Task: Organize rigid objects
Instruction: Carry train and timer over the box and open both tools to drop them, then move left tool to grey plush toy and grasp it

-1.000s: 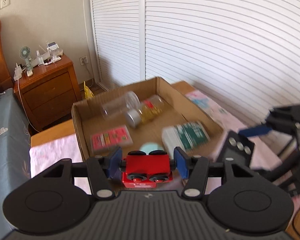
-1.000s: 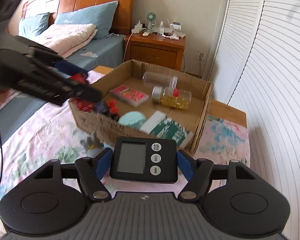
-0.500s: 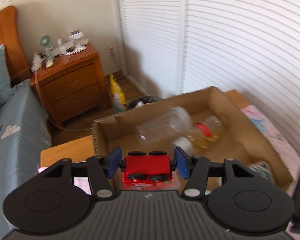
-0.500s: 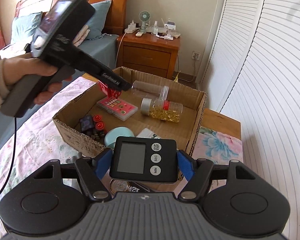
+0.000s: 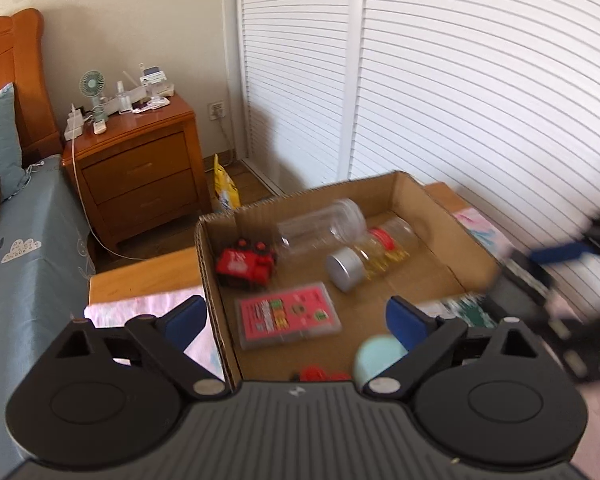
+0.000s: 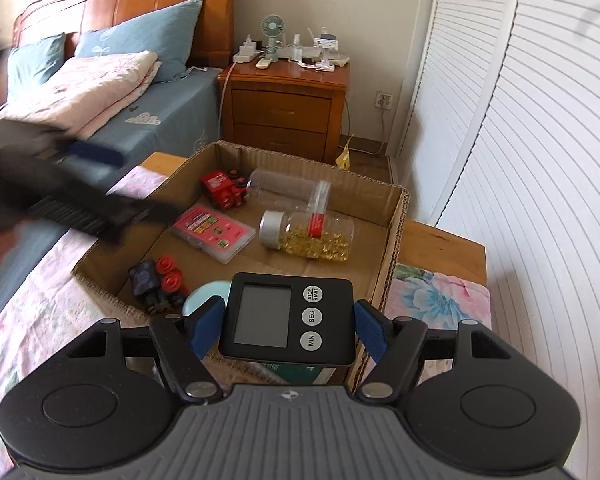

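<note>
My left gripper [image 5: 296, 320] is open and empty above the near left part of the cardboard box [image 5: 416, 196]. The red toy car [image 5: 246, 266] lies in the box's far left corner, also in the right wrist view [image 6: 224, 190]. My right gripper [image 6: 288, 322] is shut on a black digital timer [image 6: 288, 320] and holds it over the near edge of the box [image 6: 392, 240]. The left gripper shows blurred at the left of the right wrist view [image 6: 96, 152].
In the box lie a clear empty jar [image 6: 286, 192], a jar of yellow capsules [image 6: 312, 234], a pink case [image 6: 212, 234], a dark toy with red wheels [image 6: 156, 284] and a pale blue disc [image 5: 380, 354]. A wooden nightstand [image 6: 284, 108] and a bed [image 6: 100, 92] stand behind.
My left gripper opened and let go of the red toy car, which now lies in the box's far left corner. The right gripper moved closer over the box with the timer.
</note>
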`<action>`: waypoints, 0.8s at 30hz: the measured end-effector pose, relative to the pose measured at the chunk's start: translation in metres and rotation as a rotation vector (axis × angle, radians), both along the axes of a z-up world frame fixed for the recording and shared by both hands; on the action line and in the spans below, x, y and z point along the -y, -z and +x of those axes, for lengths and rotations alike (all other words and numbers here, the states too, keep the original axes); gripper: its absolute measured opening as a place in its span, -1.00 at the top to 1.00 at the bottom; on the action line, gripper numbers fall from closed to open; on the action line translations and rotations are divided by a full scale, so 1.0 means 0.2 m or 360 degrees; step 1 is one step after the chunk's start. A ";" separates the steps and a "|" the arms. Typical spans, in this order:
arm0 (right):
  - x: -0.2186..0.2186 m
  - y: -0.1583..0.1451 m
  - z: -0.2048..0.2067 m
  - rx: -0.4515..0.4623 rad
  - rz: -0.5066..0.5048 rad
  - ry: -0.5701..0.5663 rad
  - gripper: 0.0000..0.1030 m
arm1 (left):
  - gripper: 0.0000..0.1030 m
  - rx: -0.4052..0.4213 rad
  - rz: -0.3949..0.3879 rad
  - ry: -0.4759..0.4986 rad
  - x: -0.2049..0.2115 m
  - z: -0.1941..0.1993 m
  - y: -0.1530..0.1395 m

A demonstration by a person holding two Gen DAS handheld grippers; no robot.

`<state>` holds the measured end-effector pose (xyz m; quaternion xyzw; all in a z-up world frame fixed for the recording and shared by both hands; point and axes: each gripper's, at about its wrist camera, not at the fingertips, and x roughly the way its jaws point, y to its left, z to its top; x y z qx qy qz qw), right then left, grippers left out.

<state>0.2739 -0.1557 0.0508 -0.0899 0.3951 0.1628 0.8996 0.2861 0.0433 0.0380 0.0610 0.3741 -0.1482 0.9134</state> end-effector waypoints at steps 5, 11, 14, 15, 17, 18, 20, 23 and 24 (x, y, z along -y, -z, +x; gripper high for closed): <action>0.00 0.01 0.12 -0.0047 0.0021 0.0049 -0.45 | -0.89 0.0021 -0.0029 0.0088 -0.01 -0.19 -0.04; -0.02 0.06 0.26 -0.0111 0.0057 0.0118 -0.45 | -0.93 0.0084 -0.0036 0.0170 -0.02 -0.39 -0.06; -0.03 0.09 0.30 -0.0139 0.0069 0.0171 -0.62 | -0.93 0.0095 -0.0063 0.0201 -0.03 -0.46 -0.04; -0.03 0.09 0.30 -0.0138 0.0071 0.0192 -0.73 | -0.93 0.0097 -0.0070 0.0204 -0.04 -0.47 -0.04; -0.03 0.07 0.28 -0.0106 0.0078 0.0210 -1.00 | -0.93 0.0083 -0.0072 0.0197 -0.04 -0.49 -0.02; -0.04 0.06 0.26 -0.0080 0.0081 0.0204 -1.00 | -0.93 0.0074 -0.0071 0.0188 -0.05 -0.50 -0.01; -0.04 0.03 0.22 -0.0055 0.0059 0.0191 -1.00 | -0.93 0.0066 -0.0067 0.0164 -0.06 -0.51 0.00; -0.05 -0.01 0.15 -0.0029 0.0042 0.0191 -1.00 | -0.93 0.0061 -0.0075 0.0124 -0.07 -0.54 -0.01; -0.04 -0.02 0.12 -0.0024 0.0041 0.0190 -1.00 | -0.93 0.0060 -0.0082 0.0117 -0.07 -0.55 -0.01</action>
